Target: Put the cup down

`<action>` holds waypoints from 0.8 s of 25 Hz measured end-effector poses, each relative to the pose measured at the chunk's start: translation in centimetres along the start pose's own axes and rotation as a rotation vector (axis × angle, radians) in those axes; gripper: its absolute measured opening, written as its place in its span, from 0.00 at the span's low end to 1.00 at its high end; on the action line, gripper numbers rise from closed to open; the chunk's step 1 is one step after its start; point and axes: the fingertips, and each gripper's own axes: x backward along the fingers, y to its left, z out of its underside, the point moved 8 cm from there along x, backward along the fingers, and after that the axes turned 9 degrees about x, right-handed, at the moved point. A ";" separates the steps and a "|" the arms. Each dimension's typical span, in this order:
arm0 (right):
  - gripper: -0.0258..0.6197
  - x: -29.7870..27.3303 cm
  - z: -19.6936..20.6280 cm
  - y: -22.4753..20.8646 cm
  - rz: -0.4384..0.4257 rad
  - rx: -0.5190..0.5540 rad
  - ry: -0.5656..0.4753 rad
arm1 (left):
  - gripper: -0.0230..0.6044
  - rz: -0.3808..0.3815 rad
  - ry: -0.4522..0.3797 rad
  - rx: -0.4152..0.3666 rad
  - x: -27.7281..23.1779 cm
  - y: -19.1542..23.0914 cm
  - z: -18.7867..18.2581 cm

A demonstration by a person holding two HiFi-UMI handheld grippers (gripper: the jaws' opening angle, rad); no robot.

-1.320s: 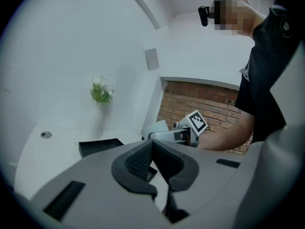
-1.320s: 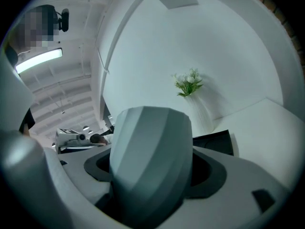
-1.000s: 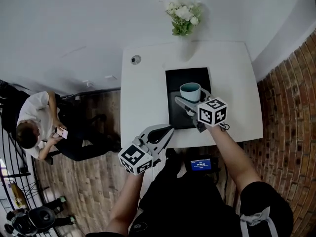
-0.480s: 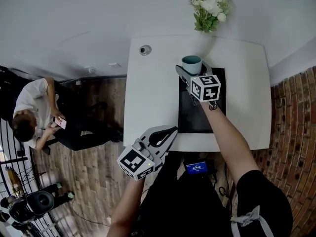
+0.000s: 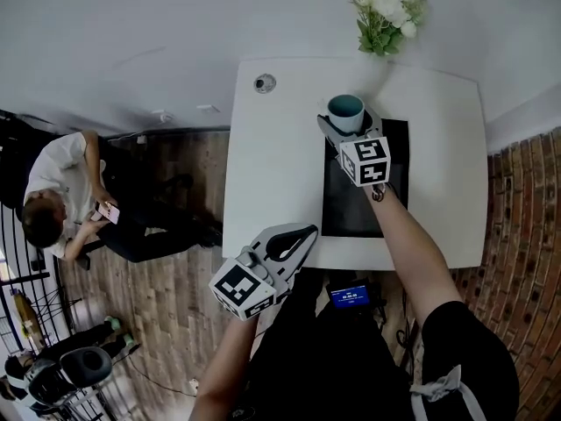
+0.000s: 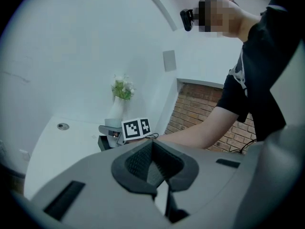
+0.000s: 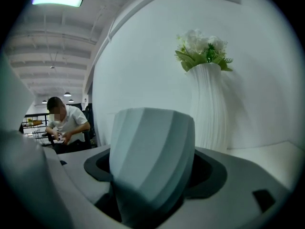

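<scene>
2 grippers: the right gripper (image 5: 342,124) clamped the teal cup (image 5: 345,108) upright over the black mat's (image 5: 355,209) far corner, near the vase (image 7: 209,104); the left gripper (image 5: 302,235) hovered closed and empty beside the table (image 5: 272,174).

White table (image 5: 272,174) against a white wall (image 5: 131,24); flower vase (image 7: 209,109) beyond the right gripper (image 5: 346,117) fingers (image 5: 331,134), wooden floor (image 5: 166,323) to their left, brick wall (image 5: 526,261) right.
</scene>
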 end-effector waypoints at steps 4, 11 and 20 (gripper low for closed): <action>0.67 1.6 0.5 0.5 -0.043 0.084 0.029 | 0.05 0.012 -0.005 -0.006 -0.4 -0.2 -0.2; 0.67 3.3 1.6 0.5 -0.097 0.136 0.043 | 0.05 0.018 0.002 0.001 -1.0 -0.8 0.3; 0.66 2.9 1.6 -0.1 -0.132 0.175 0.014 | 0.05 0.022 0.010 -0.002 -1.3 -1.8 0.8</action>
